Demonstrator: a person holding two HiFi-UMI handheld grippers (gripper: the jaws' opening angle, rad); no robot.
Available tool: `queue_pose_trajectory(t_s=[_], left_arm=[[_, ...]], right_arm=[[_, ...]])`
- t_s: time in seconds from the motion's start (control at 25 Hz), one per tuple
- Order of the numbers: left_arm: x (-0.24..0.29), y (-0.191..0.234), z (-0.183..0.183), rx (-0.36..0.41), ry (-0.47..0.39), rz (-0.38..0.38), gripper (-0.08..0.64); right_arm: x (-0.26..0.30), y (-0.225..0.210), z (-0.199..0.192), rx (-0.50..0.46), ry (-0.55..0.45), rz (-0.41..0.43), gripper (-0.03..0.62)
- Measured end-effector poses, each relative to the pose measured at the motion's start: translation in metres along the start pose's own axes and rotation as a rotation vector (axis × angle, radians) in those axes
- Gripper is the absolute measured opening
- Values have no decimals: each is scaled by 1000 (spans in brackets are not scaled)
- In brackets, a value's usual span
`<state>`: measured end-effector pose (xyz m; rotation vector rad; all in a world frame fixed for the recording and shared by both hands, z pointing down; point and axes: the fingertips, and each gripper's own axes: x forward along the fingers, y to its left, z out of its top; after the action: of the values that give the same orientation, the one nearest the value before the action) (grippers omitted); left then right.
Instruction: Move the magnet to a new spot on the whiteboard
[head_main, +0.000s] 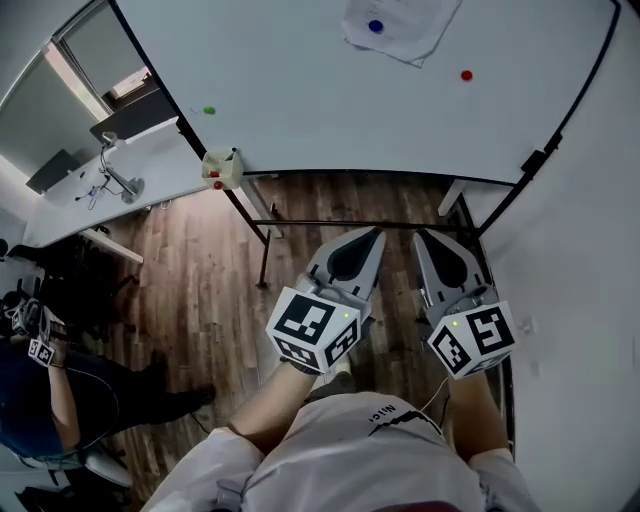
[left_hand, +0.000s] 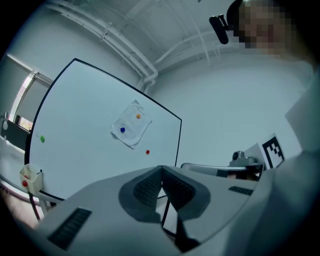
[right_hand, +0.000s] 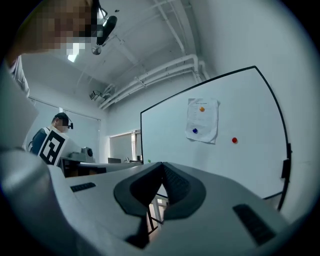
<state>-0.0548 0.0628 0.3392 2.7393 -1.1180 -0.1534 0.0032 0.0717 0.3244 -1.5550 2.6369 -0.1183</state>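
Note:
The whiteboard (head_main: 300, 70) stands ahead of me on a wheeled frame. A red magnet (head_main: 466, 75) sits alone on its right part, also visible in the left gripper view as the red magnet (left_hand: 147, 152) and in the right gripper view as the red magnet (right_hand: 234, 140). A blue magnet (head_main: 375, 26) pins a paper sheet (head_main: 400, 30); an orange magnet (right_hand: 202, 109) holds the sheet's top. A green magnet (head_main: 208, 110) is at the board's left. My left gripper (head_main: 376, 234) and right gripper (head_main: 418, 237) are side by side, well short of the board, both shut and empty.
A small holder (head_main: 221, 168) with markers hangs at the board's lower left corner. The board's black frame and legs (head_main: 262, 232) stand on the wooden floor. A white desk (head_main: 90, 195) lies to the left. Another person (head_main: 45, 385) is at the far left.

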Motion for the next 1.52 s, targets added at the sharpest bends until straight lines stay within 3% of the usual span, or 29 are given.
queue_pose_trajectory(t_s=[0.28,0.68,1.24,1.52], left_arm=[[22,57,12,-3,-4,-44,11],[66,91,13,0,5,-37,11],[174,139,53,52,-46,101,11],[202,160,58,60,-46,180,11]], right_arm=[[64,2,-2,-30,1,-44,12],[114,-33,-2,-35,-7,-51,12],[211,-123,45,-51,-105,93,12],[242,-151,57,-66,-124,132,12]])
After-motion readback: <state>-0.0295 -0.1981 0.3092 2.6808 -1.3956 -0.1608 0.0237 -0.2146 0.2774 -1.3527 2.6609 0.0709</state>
